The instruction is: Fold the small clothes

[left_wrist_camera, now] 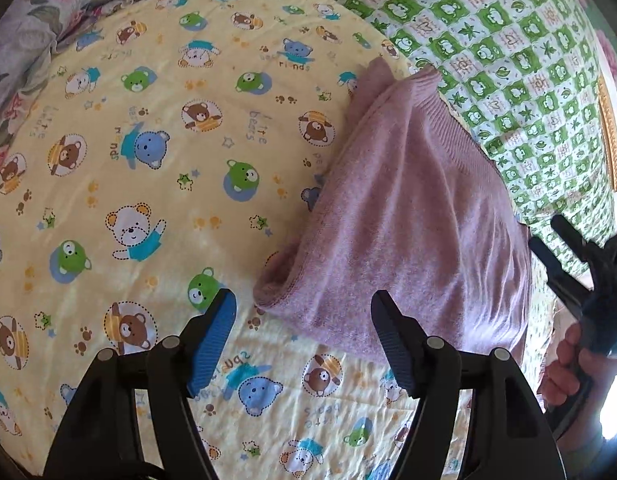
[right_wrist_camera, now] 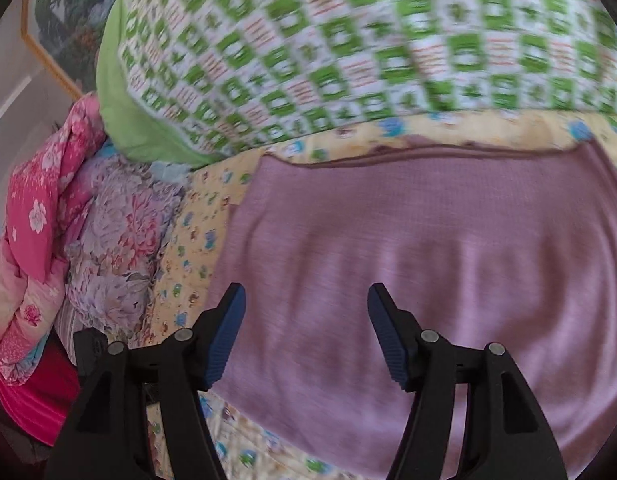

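Both hand-held grippers, left (left_wrist_camera: 304,338) and right (right_wrist_camera: 306,334), gape empty over the sweater (left_wrist_camera: 412,216), soft, light, floppy knit, likely best pinched at its hemmed edge.

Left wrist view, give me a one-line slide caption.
Open left claw above a folded pink knit garment on a bear-print sheet, right claw alongside.
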The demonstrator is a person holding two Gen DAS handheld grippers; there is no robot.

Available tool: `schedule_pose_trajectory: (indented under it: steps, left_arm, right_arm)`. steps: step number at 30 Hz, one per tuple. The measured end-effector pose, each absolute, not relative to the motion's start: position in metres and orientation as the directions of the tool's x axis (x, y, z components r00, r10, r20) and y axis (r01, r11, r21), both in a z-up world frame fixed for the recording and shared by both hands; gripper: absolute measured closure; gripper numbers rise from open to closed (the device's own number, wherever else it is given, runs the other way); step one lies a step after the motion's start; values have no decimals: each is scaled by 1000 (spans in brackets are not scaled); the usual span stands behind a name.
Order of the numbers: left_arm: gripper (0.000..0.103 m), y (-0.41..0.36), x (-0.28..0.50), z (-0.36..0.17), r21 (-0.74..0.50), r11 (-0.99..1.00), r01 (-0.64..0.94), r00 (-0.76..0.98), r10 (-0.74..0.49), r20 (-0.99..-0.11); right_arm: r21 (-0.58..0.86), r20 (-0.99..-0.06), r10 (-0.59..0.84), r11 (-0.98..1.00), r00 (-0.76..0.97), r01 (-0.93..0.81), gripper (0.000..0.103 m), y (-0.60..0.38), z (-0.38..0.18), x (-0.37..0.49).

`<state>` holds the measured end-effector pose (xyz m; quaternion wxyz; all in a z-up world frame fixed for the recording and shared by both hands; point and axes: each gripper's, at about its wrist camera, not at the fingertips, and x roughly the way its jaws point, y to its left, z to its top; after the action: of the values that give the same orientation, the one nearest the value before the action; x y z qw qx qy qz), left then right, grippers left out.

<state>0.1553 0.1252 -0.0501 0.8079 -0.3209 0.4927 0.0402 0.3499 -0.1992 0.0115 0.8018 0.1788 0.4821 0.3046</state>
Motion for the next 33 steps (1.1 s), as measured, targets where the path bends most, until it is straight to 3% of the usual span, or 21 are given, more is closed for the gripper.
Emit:
schedule_pose_trajectory:
  steps: [10, 15, 21, 24, 25, 27, 28, 29, 30, 33]
  left_arm:
    - [32, 126, 162, -59, -498, 790, -357, 502, -287, -816]
    - [29, 118, 173, -62, -474, 828, -299, 492, -292, -820]
    - [28, 114, 184, -68, -474, 838, -271, 483, -308, -820]
    - [30, 111, 188, -69, -489, 827, -277, 499, -311, -809]
    - [32, 107, 191, -69, -495, 827, -268, 501, -319, -804]
    - [51, 98, 197, -69, -482, 839, -251, 498, -315, -808]
    - [71, 92, 201, -70, -478, 845, -241, 490, -319, -811]
    - [81, 88, 205, -71, -478, 848, -230, 482, -328, -813]
    - [83, 84, 206, -69, -473, 853, -221, 486, -324, -812]
    - [93, 70, 206, -55, -441, 881, -175, 518, -298, -802]
  right_arm:
    - [540, -746, 618, 779, 246, -319, 35, -97, 7, 399]
    - [463, -840, 520, 836, 154, -295, 31, -37, -13, 426]
    - [353, -900, 405, 895, 163, -274, 30, 2, -33, 447]
    - [286, -923, 347, 908, 168, -305, 35, 12, -41, 451]
    - [261, -927, 328, 913, 183, -312, 39, 10, -42, 451]
    - [251, -925, 323, 915, 200, -317, 63, 2, -43, 453]
    - [274, -917, 346, 908, 198, -318, 67, -6, -43, 453]
    - [292, -911, 364, 902, 196, -317, 79, -13, -43, 454]
    - [332, -896, 401, 890, 190, -312, 84, -22, -41, 455]
    - [451, -838, 514, 841, 183, -299, 87, -54, -30, 454]
